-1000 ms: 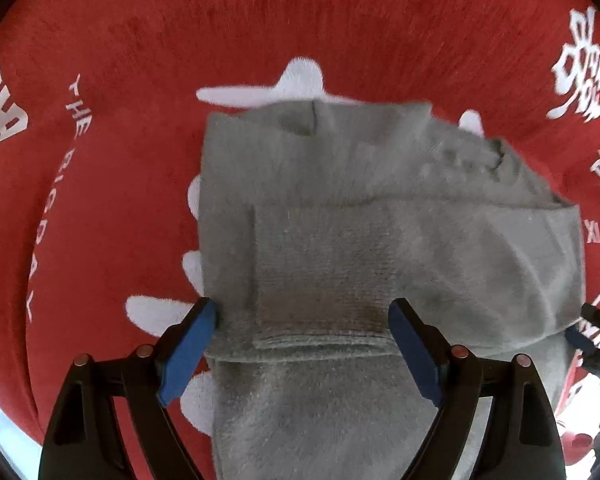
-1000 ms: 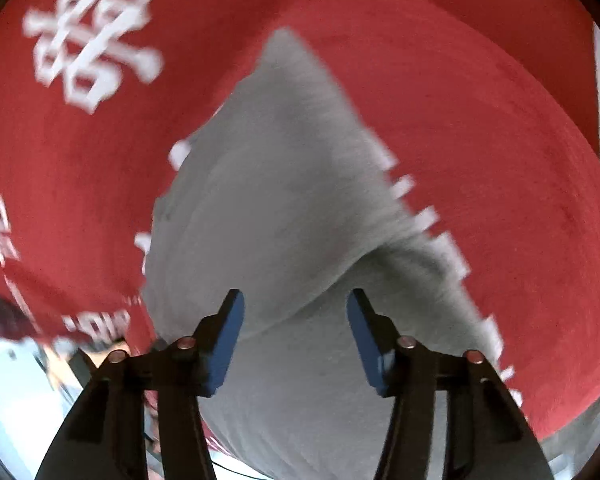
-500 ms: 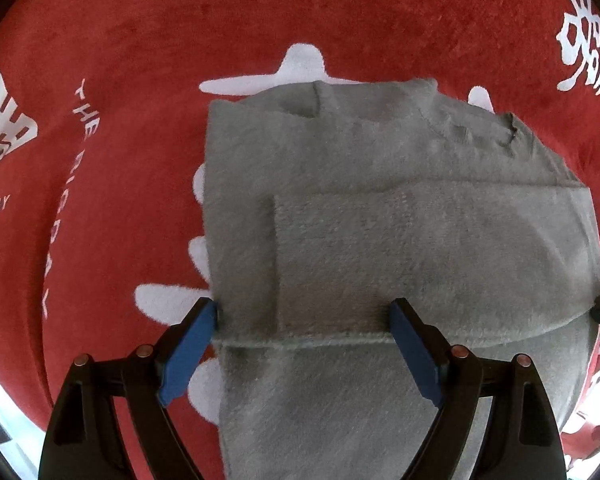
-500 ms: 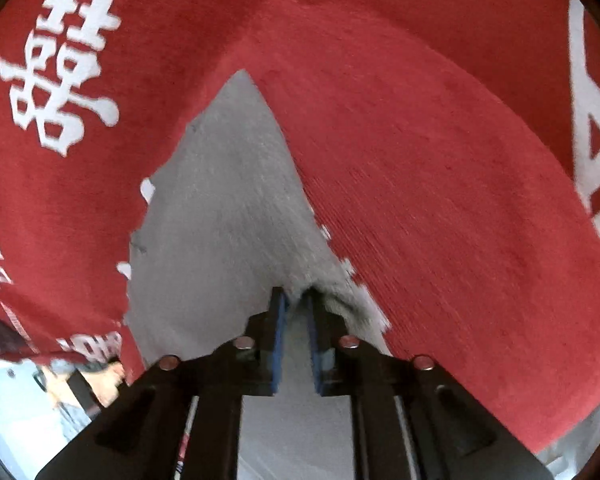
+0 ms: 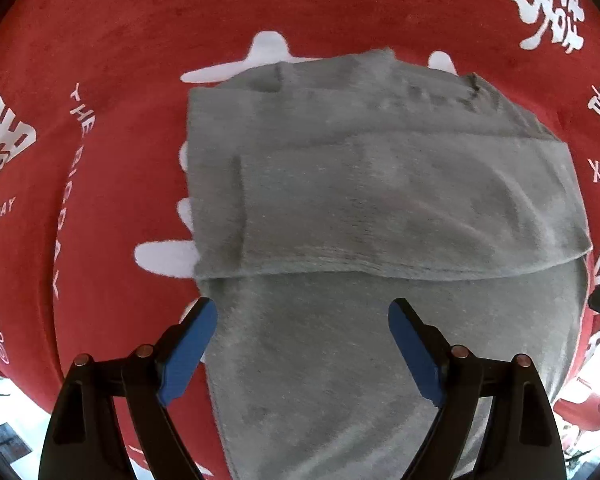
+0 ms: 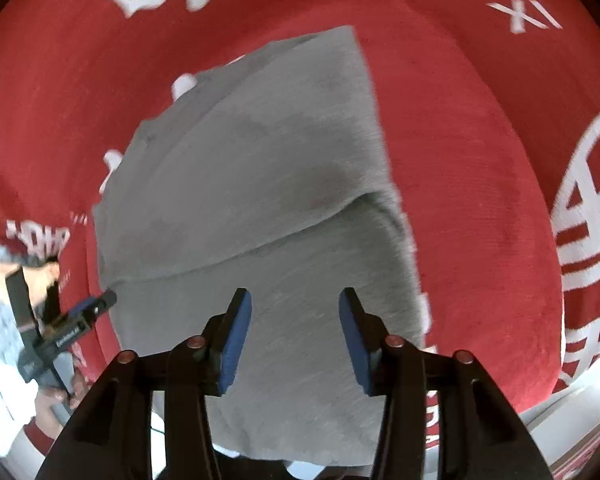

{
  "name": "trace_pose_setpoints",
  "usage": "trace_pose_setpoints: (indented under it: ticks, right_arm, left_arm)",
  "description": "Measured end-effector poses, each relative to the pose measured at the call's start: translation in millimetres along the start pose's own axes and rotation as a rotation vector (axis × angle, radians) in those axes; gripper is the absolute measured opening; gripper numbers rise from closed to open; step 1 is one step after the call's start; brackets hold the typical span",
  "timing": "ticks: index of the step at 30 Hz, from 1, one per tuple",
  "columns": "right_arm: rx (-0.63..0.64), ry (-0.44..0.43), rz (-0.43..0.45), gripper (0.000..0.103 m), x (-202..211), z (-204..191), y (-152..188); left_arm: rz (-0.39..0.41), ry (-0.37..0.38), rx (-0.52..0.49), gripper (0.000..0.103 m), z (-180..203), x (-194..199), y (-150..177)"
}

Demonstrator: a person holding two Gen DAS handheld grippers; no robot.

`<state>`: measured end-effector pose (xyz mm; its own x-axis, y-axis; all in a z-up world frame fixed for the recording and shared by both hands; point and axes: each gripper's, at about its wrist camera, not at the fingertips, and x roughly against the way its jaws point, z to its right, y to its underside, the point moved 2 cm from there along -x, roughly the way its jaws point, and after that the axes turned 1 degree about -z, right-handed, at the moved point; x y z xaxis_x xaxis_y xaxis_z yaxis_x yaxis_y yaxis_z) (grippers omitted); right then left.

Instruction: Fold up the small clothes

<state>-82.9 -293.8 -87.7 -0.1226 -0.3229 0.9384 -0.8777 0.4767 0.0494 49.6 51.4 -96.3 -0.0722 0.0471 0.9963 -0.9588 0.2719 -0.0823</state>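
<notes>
garment: grey knit garment (image 5: 380, 208) flat on red cloth (image 5: 120, 120), roughly mid-cloth, over the large white print; near end runs past the cloth's near edge.
fold: upper part doubled over toward the near side; fold flap edge (image 5: 380, 274) runs crosswise, slightly bowed, lifted a little at the right end.
left gripper: left gripper (image 5: 302, 354) spread wide, pointing down over the lower single layer, short of the flap edge; nothing between blue pads (image 5: 188, 352), no contact visible.
right gripper: right gripper (image 6: 294, 336) jaws just been opening, now apart, released; grey fabric below them, not pinched.
cross-view: left gripper tip (image 6: 96, 306) seen at garment's left edge in right view, held by a hand (image 6: 40, 280).
cloth: red, white characters and lettering, covers the whole surface.
</notes>
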Motion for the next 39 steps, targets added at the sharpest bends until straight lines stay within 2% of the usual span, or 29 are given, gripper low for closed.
trace_pose_setpoints:
  ticks: [9,25,32,39]
  right_arm:
    - [0.119,0.012,-0.028,0.059,-8.7,-22.1,-1.0]
    - [0.166,0.008,-0.1,0.059,-7.6,-1.4,-6.8]
    - [0.2,-0.009,-0.127,0.059,-11.2,0.3,-0.8]
    - [0.206,-0.022,-0.119,0.059,-8.7,5.6,26.1]
  left_arm:
    - [-0.036,0.02,0.025,0.088,21.0,-5.8,0.4]
    - [-0.078,0.025,0.098,0.088,78.7,0.0,12.9]
    - [-0.085,0.022,0.131,0.088,95.9,8.8,46.1]
    - [-0.124,0.004,0.143,0.088,81.0,10.0,101.2]
